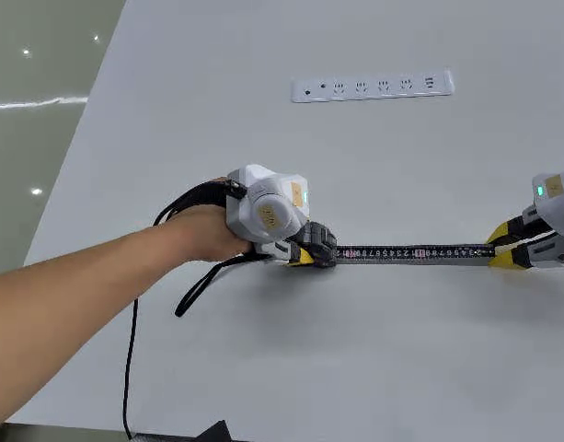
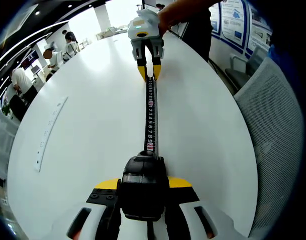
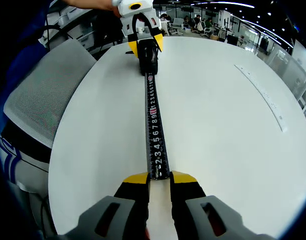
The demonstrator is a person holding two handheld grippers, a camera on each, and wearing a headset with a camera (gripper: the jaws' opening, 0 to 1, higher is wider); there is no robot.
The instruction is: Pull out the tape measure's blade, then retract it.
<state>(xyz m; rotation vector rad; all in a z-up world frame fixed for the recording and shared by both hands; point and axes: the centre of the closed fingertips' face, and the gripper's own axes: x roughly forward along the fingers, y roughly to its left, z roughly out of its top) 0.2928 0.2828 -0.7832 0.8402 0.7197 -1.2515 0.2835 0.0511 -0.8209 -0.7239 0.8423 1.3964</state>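
Black tape case (image 2: 143,195) sits clamped in my L gripper (image 2: 144,183); R gripper (image 3: 160,178), far ahead, pinches blade (image 3: 155,125) tip. To retract, ease R toward L, blade straight, no snap-back.

Tabletop (image 1: 263,368) is being seen as smooth matt white with a faint sheen. Tape measure case (image 2: 143,187) is being read as semi-gloss black plastic, and the blade (image 3: 156,135) as dark satin with white print. Shells of left gripper (image 1: 305,255) and right gripper (image 3: 159,176) are being shown as glossy white plastic, tips matt yellow. Chair mesh (image 2: 272,125) is being seen as grey woven cloth.
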